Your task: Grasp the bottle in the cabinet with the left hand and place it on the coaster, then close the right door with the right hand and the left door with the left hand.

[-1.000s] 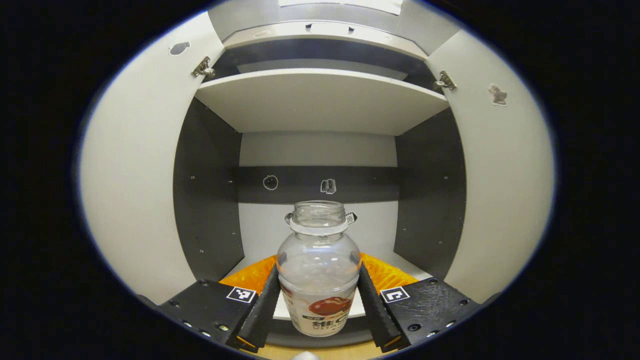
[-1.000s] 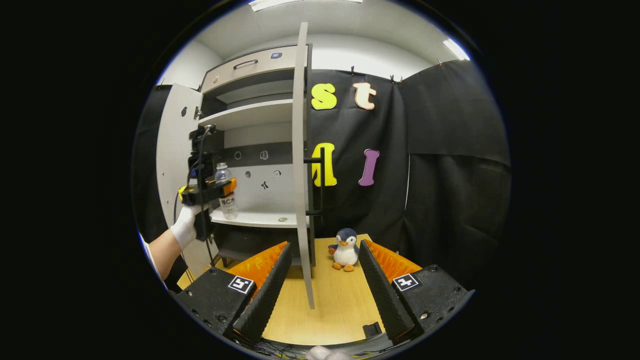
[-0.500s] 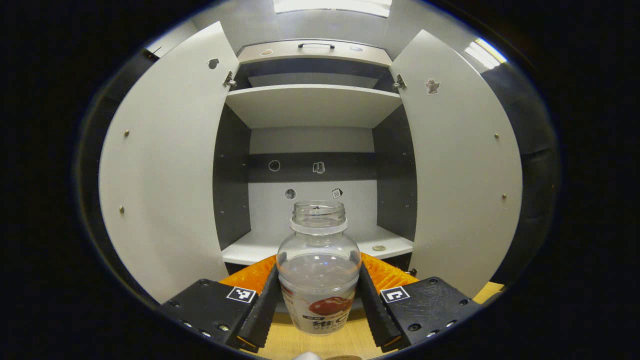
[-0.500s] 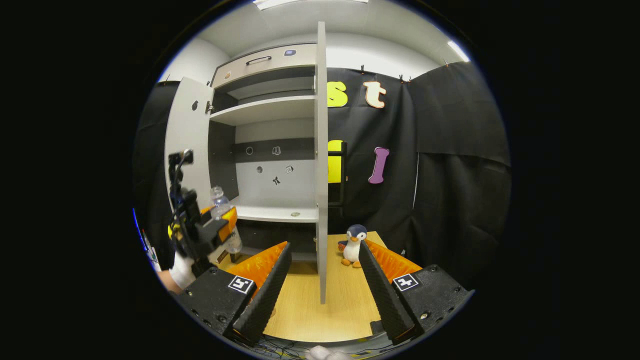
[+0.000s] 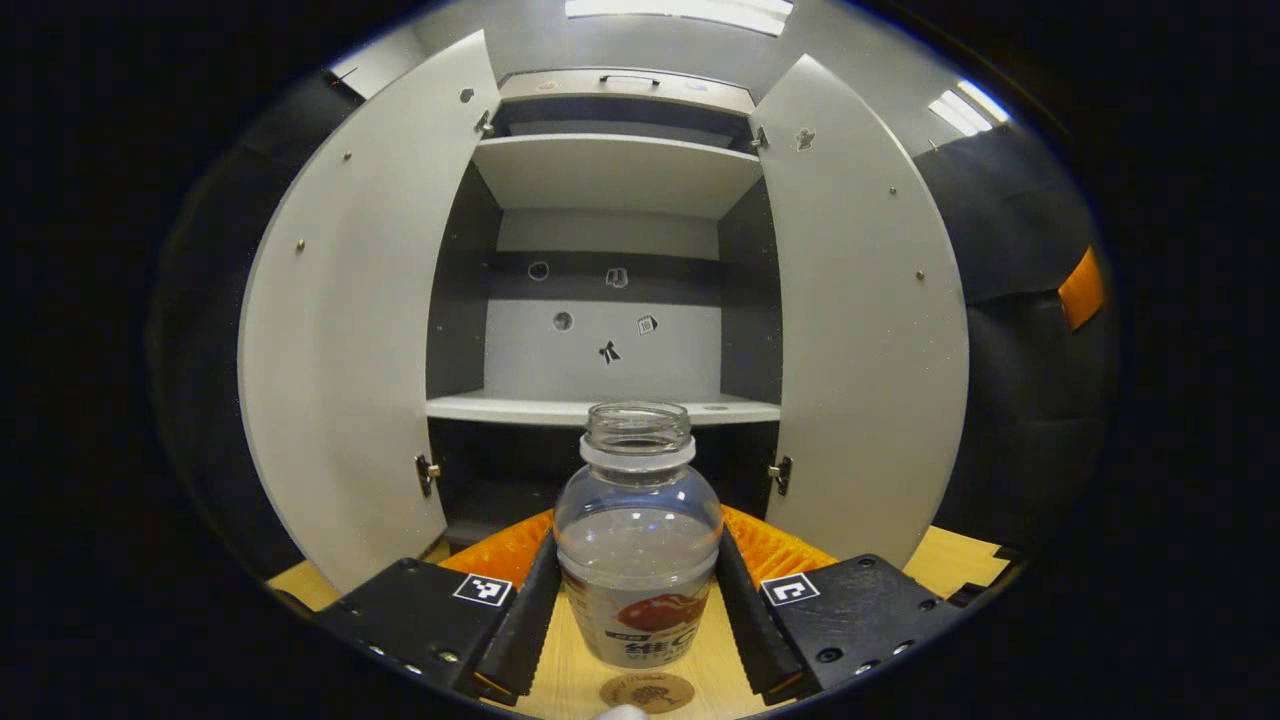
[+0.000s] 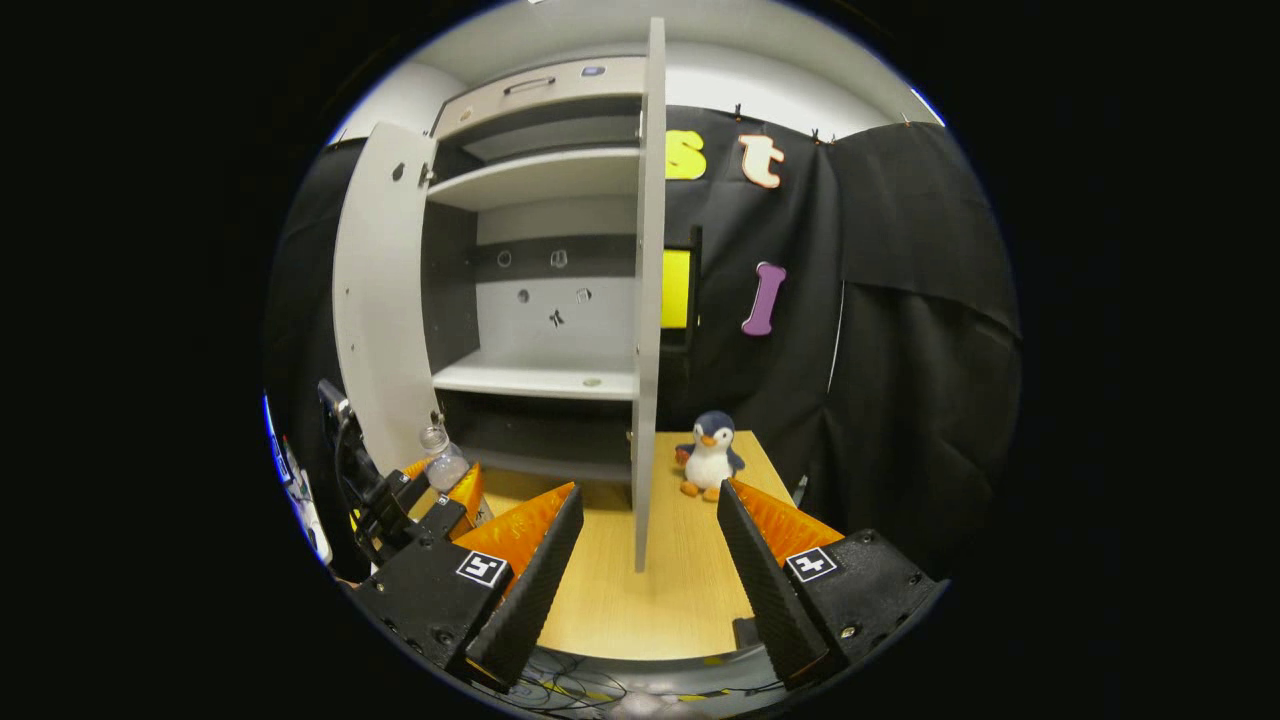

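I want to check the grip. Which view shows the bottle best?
The left gripper view: the bottle stands large between the left hand-held gripper fingers, both pressing it. The right gripper view shows it small at the left edge.

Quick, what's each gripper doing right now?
Left gripper: closed on the clear plastic bottle with a red label.
Right gripper: open, holding nothing.

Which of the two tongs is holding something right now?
The left tongs: their fingers press both sides of the clear bottle. The right tongs are open around nothing.
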Available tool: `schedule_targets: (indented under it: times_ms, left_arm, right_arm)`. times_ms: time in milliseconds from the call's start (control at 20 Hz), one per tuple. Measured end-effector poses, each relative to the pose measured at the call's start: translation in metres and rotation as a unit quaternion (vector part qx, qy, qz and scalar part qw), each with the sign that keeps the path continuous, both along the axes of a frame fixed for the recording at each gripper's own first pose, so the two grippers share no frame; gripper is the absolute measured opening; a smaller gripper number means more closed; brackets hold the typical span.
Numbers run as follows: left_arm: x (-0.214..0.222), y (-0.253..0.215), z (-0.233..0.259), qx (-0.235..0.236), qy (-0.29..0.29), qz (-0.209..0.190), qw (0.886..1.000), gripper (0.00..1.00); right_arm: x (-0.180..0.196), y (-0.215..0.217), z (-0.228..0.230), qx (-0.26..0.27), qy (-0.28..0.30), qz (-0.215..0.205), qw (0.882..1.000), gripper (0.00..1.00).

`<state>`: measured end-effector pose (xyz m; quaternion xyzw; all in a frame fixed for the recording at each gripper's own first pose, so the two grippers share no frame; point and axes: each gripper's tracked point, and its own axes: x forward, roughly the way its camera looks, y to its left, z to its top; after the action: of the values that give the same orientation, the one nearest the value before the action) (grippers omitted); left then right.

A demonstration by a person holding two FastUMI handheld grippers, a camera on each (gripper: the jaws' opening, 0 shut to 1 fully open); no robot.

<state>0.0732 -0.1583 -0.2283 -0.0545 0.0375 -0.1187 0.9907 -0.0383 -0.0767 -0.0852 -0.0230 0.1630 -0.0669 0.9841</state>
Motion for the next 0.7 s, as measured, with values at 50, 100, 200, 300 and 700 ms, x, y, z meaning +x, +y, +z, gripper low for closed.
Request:
schedule_targets:
  times_ms: [50,100,200,300,700]
  left_arm:
    - [-0.004,-0.003,-0.017,0.006,0.014,0.000,1.000,0.75]
    - [-0.008,-0.004,-0.033,0.016,0.027,0.000,1.000,0.75]
    - [-0.012,-0.005,-0.058,0.014,0.036,-0.002,0.999,0.75]
    - [-0.014,-0.009,-0.075,0.011,0.042,-0.008,0.999,0.75]
    - [-0.006,-0.019,-0.117,0.024,0.023,-0.022,0.999,0.76]
  right_arm:
    - [-0.001,-0.001,-0.003,0.002,0.003,0.000,1.000,0.83]
    - [-0.002,0.000,-0.006,0.005,0.006,0.003,1.000,0.83]
    - [-0.005,0.001,-0.012,0.003,0.015,0.006,1.000,0.83]
    - [-0.006,-0.002,-0.020,-0.012,0.029,0.008,0.999,0.83]
    - [-0.009,0.000,-0.052,-0.018,0.068,0.019,0.997,0.84]
